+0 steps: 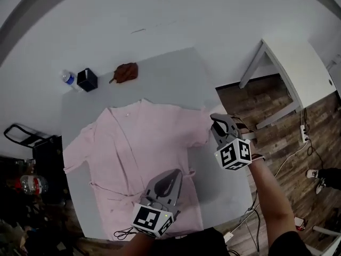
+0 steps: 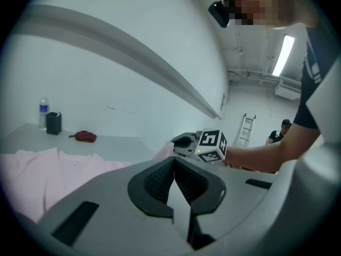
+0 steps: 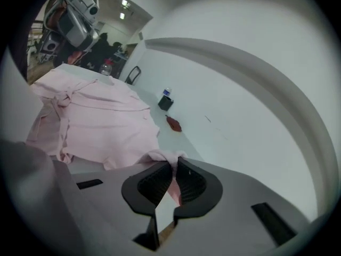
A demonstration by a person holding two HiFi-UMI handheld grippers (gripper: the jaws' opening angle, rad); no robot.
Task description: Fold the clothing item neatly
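Note:
A pale pink robe-like garment (image 1: pixel 144 143) lies spread open on the grey table (image 1: pixel 165 71), collar toward the far side. My right gripper (image 1: pixel 216 119) is at the table's right edge, shut on the end of the garment's right sleeve (image 3: pixel 162 157); pink cloth is pinched between its pads (image 3: pixel 175 177). My left gripper (image 1: pixel 169 176) hovers over the garment's lower part near the front edge. Its jaws (image 2: pixel 173 176) are shut with nothing between them. From the left gripper view, the garment (image 2: pixel 48 169) lies to the left and the right gripper (image 2: pixel 210 145) shows ahead.
At the table's far left stand a water bottle (image 1: pixel 67 78) and a black box (image 1: pixel 87 79), with a reddish-brown pouch (image 1: pixel 126 72) beside them. A white table (image 1: pixel 298 68) stands to the right on the wood floor. Cables (image 1: pixel 240 225) trail below. A dark cart (image 1: pixel 32 137) is at the left.

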